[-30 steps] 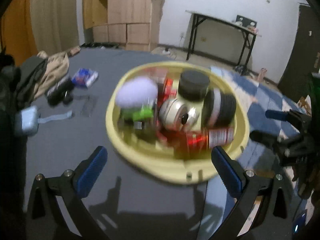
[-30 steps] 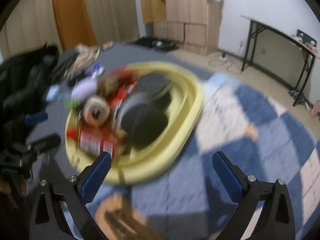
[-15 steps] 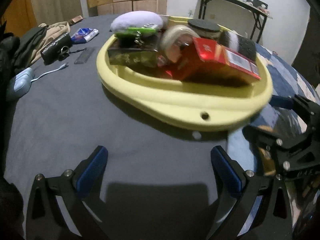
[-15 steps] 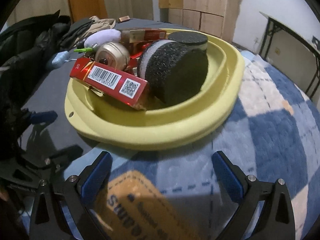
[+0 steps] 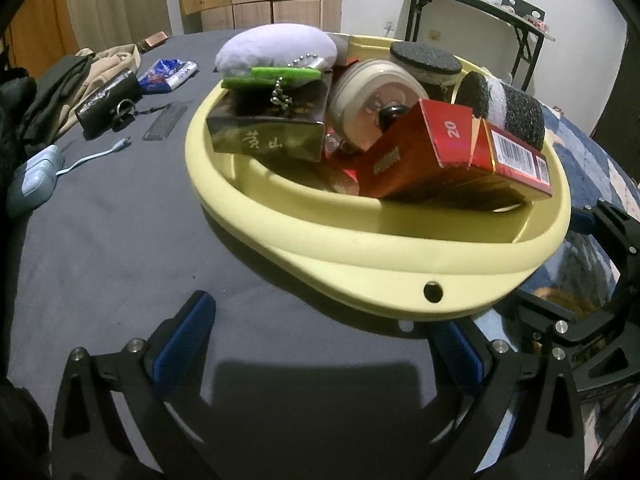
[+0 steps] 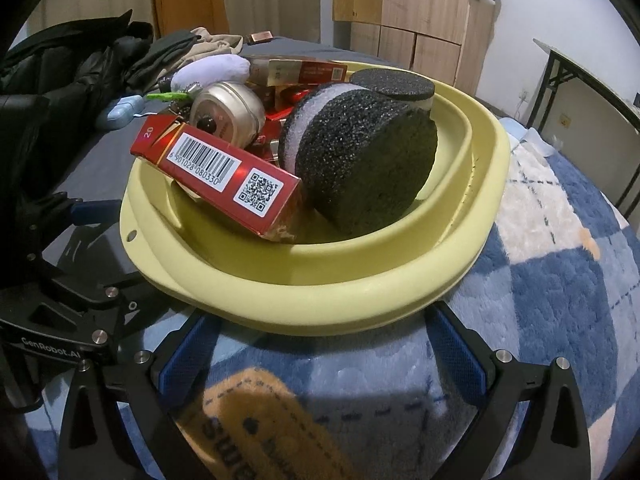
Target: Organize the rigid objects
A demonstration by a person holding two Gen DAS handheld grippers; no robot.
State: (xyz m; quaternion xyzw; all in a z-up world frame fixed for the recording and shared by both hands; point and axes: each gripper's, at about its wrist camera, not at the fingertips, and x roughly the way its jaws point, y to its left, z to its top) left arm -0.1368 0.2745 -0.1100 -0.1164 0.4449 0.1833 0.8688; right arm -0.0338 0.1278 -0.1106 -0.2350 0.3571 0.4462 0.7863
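Both grippers, left (image 5: 320,344) and right (image 6: 324,344), spread wide and holding nothing, sit low just before the yellow basin (image 5: 360,256), whose near rim overhangs their fingertips, with a red carton (image 6: 224,176), a black sponge (image 6: 360,160) and a tin (image 5: 372,100) piled inside beyond.

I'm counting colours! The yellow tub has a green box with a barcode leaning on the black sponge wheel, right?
Almost. The box with the barcode is red, not green, as the right wrist view shows. It does sit in the yellow tub, leaning against the black sponge wheel.
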